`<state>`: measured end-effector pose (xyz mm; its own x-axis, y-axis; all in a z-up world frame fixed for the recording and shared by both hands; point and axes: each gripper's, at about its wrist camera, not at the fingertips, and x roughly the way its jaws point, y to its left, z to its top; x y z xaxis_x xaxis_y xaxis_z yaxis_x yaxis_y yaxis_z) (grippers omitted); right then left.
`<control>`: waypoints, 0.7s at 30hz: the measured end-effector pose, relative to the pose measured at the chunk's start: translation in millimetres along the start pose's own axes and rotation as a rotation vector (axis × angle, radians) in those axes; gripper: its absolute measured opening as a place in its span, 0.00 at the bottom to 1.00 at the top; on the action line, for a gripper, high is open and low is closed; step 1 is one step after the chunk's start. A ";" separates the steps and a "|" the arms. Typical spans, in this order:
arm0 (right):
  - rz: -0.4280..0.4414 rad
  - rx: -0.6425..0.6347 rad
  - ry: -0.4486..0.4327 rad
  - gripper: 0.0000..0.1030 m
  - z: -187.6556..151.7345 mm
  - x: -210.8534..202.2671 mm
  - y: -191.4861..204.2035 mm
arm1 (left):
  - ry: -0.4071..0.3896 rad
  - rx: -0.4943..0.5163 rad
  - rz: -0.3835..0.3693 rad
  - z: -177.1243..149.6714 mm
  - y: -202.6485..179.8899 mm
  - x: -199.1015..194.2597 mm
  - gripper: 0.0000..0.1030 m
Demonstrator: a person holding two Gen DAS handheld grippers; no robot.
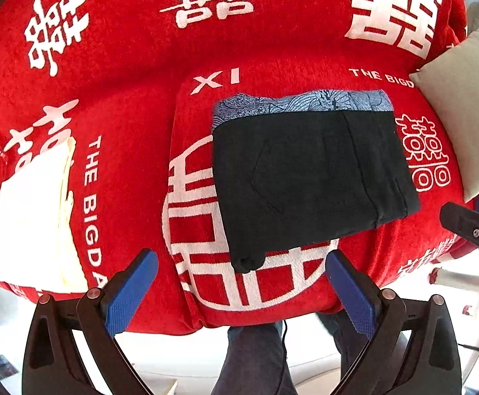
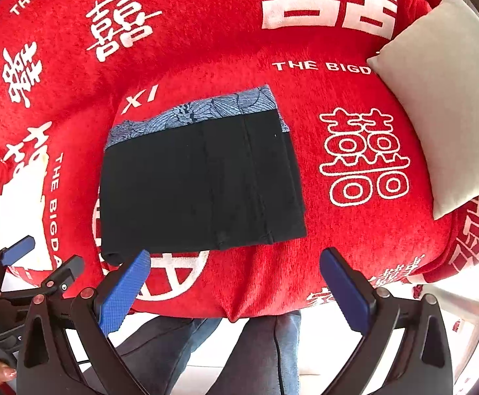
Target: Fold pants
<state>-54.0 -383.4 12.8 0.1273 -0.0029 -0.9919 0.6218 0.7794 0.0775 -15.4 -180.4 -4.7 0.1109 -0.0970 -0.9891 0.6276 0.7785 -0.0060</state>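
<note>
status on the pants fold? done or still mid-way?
Looks done: the black pants lie as a compact folded rectangle on the red blanket, on top of a blue patterned garment. Nothing in hand: left gripper and right gripper have open jaws, held short of the fabric. Nothing visibly left, maybe neatening the near-left corner.

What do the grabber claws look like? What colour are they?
Both look alike. The left gripper and the right gripper each have two flat fingers with bumpy blue pads on black, triangle-shaped arms with cut-out holes. Small round coppery bolts sit at the joints.
</note>
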 end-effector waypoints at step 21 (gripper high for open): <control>0.036 -0.062 0.051 0.99 -11.8 -12.1 -24.5 | 0.009 -0.103 0.064 -16.9 -33.8 -30.5 0.99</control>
<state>-80.0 -395.1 21.7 0.1084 0.0561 -0.9925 0.5684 0.8156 0.1082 -53.0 -193.3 23.1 0.1409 -0.0399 -0.9892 0.5374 0.8423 0.0426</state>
